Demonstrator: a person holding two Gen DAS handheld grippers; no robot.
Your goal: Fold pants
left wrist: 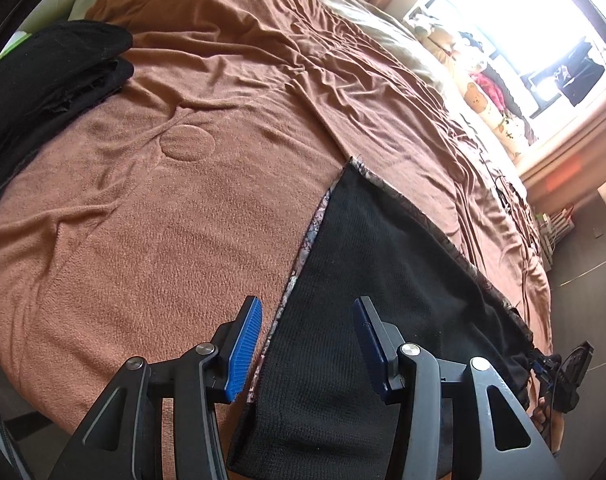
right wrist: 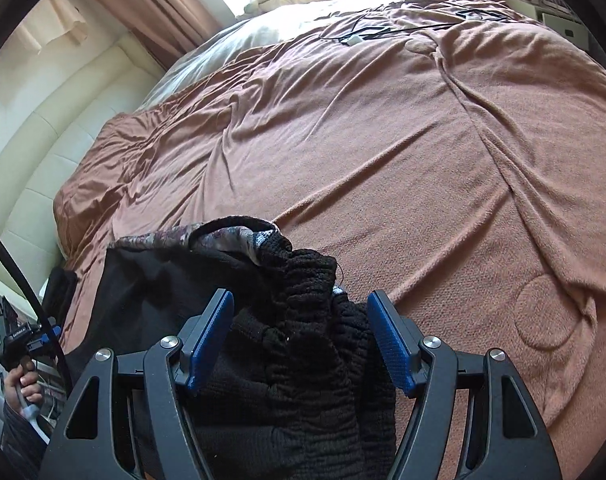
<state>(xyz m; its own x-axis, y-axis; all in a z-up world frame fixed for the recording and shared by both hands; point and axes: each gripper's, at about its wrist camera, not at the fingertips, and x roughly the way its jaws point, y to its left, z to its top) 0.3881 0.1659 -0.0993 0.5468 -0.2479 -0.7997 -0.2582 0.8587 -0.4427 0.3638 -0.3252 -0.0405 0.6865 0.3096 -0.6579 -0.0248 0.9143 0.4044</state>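
Observation:
Black knit pants (left wrist: 367, 280) with a floral lining edge lie on the brown blanket (left wrist: 143, 220), stretching toward the right edge of the bed. My left gripper (left wrist: 305, 344) is open, its blue fingers hovering over the near end of the pants. In the right wrist view the gathered elastic waistband of the pants (right wrist: 299, 320) lies bunched between the fingers of my right gripper (right wrist: 299, 336), which is open. The blanket (right wrist: 423, 160) spreads beyond. The right gripper also shows at the pants' far end in the left wrist view (left wrist: 563, 376).
A pile of folded black clothes (left wrist: 59, 80) sits at the blanket's far left. Patterned pillows (left wrist: 483, 100) and a bright window lie at the bed's head. Cables (right wrist: 363, 36) lie on the far blanket. A cream padded bed frame (right wrist: 43, 140) is on the left.

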